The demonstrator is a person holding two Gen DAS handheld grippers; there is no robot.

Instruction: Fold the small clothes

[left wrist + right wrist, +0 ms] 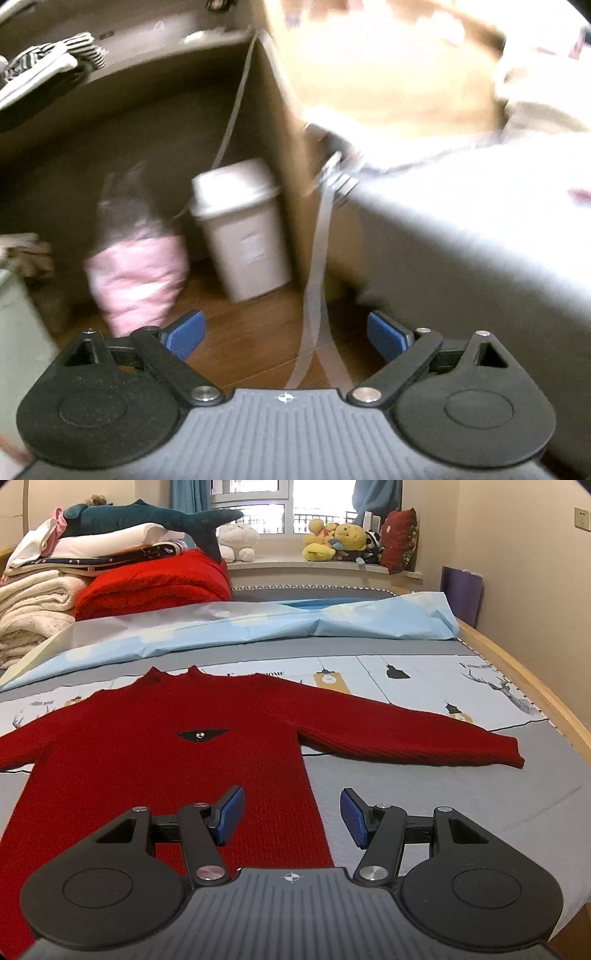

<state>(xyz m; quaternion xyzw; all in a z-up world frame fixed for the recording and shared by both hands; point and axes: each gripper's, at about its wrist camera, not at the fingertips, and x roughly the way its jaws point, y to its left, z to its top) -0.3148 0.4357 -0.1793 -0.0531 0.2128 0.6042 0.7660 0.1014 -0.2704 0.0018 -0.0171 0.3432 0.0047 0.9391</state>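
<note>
sweater: red knit sweater (166, 760) lies flat, front up, on the bed (461, 812); both sleeves spread out, right sleeve (424, 734) fully extended, no fold made yet
right hand-held gripper: right hand-held gripper (291, 816) hovers over the lower right side edge of the body, jaws apart, nothing between the pads
left hand-held gripper: left hand-held gripper (286, 336) has jaws wide, empty, and looks off the bed at the floor; bin (240, 229) and pink bag (136, 277) ahead, view blurred
step: likely start of first fold
tip: bring left back over the sweater first; pinch cuff and shoulder, fold sleeve across chest, keep knit flat
risk: thick knit bunches if dragged
</note>
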